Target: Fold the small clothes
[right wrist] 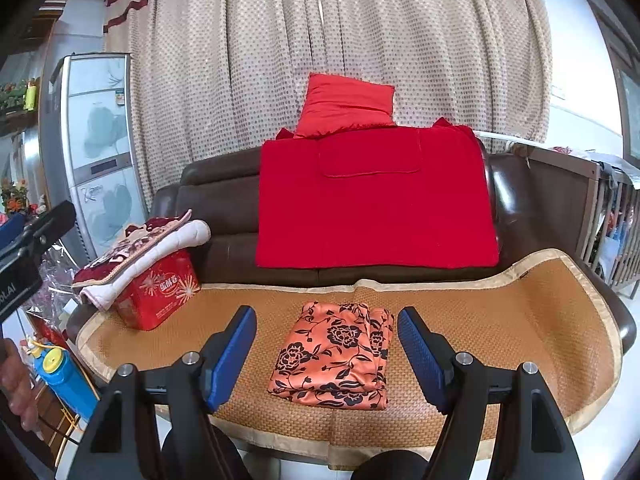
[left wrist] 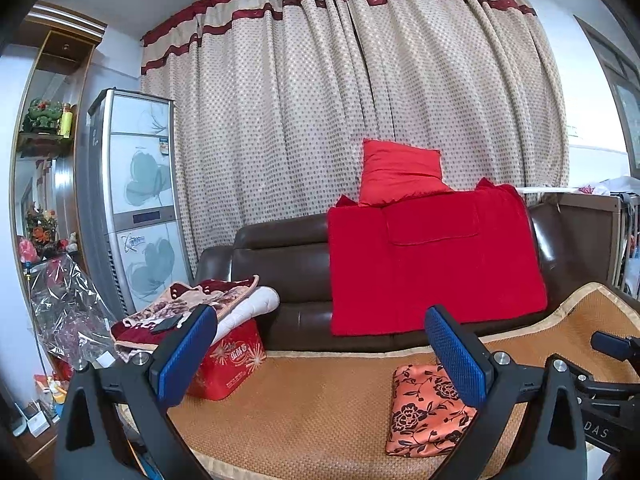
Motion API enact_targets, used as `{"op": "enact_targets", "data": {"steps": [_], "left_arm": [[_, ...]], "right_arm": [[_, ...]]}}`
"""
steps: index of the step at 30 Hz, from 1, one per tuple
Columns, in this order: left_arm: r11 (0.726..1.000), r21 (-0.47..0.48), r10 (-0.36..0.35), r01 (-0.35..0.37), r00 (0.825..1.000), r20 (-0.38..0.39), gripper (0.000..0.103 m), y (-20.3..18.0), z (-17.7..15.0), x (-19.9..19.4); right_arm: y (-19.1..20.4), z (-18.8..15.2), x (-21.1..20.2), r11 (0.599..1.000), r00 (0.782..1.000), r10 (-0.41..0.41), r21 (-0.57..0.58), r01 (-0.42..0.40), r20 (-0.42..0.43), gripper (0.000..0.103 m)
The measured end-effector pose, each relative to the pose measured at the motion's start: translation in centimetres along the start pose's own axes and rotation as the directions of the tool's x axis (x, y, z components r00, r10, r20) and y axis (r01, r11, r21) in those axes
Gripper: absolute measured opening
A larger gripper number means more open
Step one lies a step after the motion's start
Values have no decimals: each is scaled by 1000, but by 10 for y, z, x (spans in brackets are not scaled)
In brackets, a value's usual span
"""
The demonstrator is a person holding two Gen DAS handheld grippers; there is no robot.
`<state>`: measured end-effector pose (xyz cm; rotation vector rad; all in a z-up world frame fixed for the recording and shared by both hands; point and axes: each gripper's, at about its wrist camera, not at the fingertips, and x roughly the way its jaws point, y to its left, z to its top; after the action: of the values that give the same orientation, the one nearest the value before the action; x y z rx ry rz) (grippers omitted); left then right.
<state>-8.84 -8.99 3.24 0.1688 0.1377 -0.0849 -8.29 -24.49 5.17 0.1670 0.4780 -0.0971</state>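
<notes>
While a folded orange flowered cloth [right wrist: 334, 356] lies flat on the woven mat [right wrist: 500, 320] covering the brown sofa [right wrist: 216, 208], the left gripper [left wrist: 320, 356] and right gripper [right wrist: 326, 354] hover above it, both spread wide and holding nothing.

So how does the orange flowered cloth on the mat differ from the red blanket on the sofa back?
The orange flowered cloth is folded into a compact stack, while the red blanket hangs spread out. The cloth lies flat on the woven mat; the blanket drapes over the brown sofa's backrest. The cloth carries a black floral print; the blanket is plain red. Neither is being touched by a gripper.
</notes>
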Motion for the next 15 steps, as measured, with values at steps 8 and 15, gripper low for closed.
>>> {"op": "enact_targets", "data": {"steps": [8,15], "left_arm": [[1000,-2,-11,11,1000,-1,103,2,-1,-1],[1000,-7,-29,29,1000,-1,103,4,-4,-2]], "right_arm": [[2,2,-2,1000,1000,-1,-3,1,4,76],[3,3,-4,1000,1000,-16,-3,16,11,76]]}}
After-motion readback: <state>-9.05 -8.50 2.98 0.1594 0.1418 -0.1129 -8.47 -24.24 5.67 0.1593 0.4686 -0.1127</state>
